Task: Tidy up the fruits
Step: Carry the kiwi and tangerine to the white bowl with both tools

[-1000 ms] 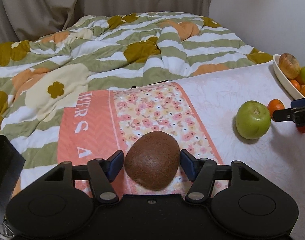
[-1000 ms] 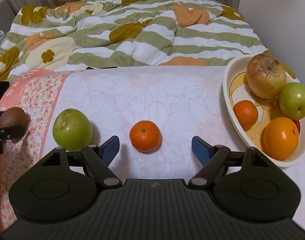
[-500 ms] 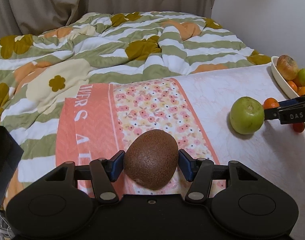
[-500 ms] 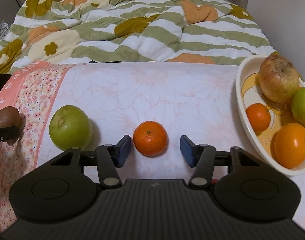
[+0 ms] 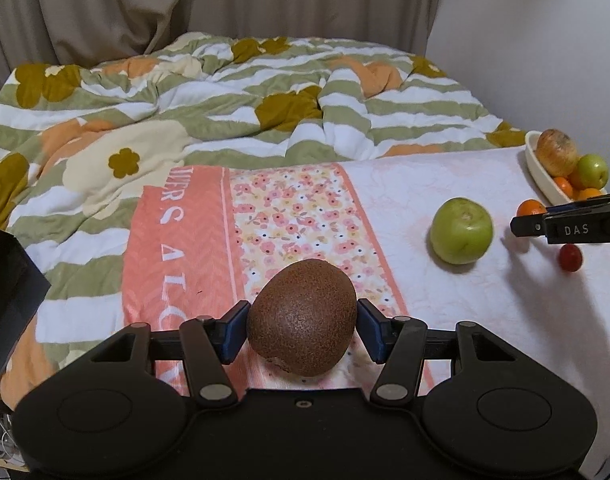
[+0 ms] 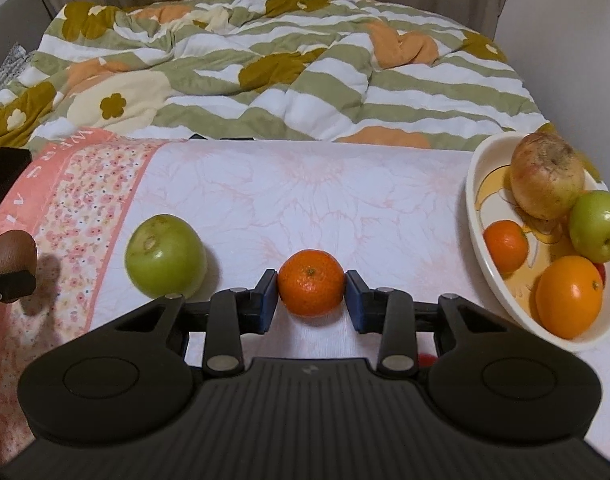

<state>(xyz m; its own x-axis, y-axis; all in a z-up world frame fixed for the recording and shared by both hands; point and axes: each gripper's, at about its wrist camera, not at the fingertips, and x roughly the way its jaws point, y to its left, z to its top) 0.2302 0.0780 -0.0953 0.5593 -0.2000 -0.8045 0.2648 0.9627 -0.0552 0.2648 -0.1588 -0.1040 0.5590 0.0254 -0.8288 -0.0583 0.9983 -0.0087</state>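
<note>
Right gripper (image 6: 312,294): jaws have come in from wide apart and are closing on the mandarin (image 6: 311,282); both pads look to be touching its sides. It sits on the cloth (image 6: 305,200) dead centre between the fingers, not lifted. Left gripper (image 5: 303,330) stays clamped on the kiwi (image 5: 301,316), which now looks raised off the floral strip and shifted a little toward the fruit.

Read: the second fruit is nearly secured, so both hands are loaded for the bowl (image 6: 475,216), off to the right gripper's right. The green apple (image 6: 165,255), just left of its fingers, is loose on the cloth.

View differences: the left wrist shows a small red fruit (image 5: 570,257) beyond the right gripper's side; the right wrist barely shows it, under its own body. Only the right wrist shows the bowl's inside: it holds several fruits, with free room at the near left.
</note>
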